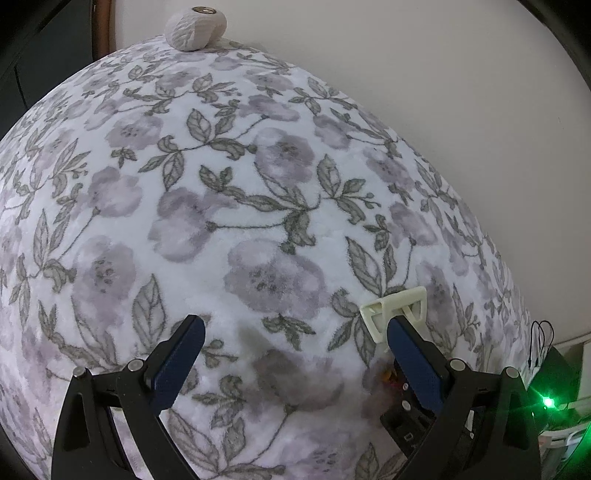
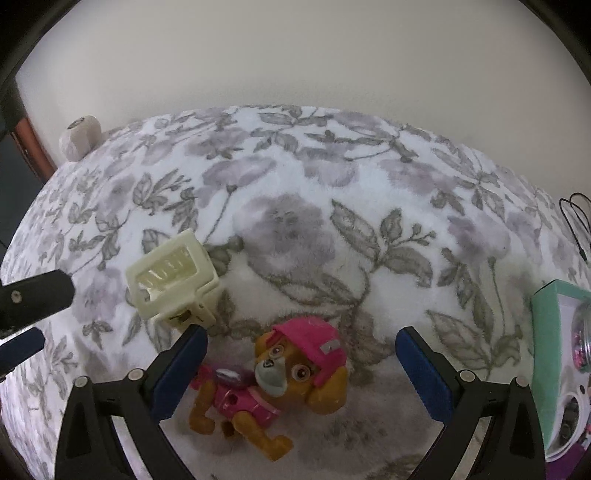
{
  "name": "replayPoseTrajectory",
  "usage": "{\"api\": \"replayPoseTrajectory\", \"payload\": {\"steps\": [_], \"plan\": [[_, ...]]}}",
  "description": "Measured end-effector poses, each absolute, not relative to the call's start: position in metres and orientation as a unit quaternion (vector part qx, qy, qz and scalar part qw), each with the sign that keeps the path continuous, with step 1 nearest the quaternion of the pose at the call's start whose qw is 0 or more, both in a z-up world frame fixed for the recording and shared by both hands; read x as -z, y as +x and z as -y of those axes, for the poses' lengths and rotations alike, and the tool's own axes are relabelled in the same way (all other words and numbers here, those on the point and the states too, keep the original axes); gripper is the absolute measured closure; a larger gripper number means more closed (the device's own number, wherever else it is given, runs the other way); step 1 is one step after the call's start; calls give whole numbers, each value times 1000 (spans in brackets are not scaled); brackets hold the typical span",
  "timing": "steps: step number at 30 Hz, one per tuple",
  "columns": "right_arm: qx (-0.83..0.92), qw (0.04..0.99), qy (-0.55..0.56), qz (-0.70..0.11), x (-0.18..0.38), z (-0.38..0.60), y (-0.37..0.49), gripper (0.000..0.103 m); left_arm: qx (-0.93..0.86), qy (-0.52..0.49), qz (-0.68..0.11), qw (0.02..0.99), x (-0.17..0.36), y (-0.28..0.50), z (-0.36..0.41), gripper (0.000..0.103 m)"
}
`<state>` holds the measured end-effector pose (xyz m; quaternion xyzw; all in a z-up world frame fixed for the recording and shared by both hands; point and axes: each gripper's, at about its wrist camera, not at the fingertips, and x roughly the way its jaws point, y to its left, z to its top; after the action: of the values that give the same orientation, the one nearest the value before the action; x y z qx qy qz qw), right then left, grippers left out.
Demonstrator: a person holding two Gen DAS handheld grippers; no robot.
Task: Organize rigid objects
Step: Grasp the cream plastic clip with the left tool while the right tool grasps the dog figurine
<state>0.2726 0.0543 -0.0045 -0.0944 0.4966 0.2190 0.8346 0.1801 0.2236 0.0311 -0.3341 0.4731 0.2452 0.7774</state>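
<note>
A toy dog (image 2: 291, 376) with a pink cap and pink vest lies on the floral blanket (image 2: 369, 221). It sits between the two blue-padded fingers of my right gripper (image 2: 301, 336), which stands open around it without touching. A cream plastic basket-like piece (image 2: 173, 280) lies tilted just beyond the right gripper's left fingertip. In the left wrist view the same cream piece (image 1: 395, 306) sits just past the right fingertip of my left gripper (image 1: 295, 328), which is open with only blanket between its fingers. The left gripper's fingers (image 2: 22, 347) show at the left edge of the right wrist view.
A teal box (image 2: 550, 332) with small items stands at the right edge of the bed. A pale rolled cushion (image 1: 195, 27) lies at the far corner by the wall. A black cable (image 2: 576, 221) hangs at the right. The blanket (image 1: 221, 184) spreads wide ahead.
</note>
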Motion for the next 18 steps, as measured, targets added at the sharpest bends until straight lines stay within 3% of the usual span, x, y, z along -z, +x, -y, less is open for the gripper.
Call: {"api": "replayPoseTrajectory", "payload": {"steps": [18], "plan": [[-207,831,-93,-507,5,4,281,0,-206,-331,-481,786,-19,202,-200,4]]}}
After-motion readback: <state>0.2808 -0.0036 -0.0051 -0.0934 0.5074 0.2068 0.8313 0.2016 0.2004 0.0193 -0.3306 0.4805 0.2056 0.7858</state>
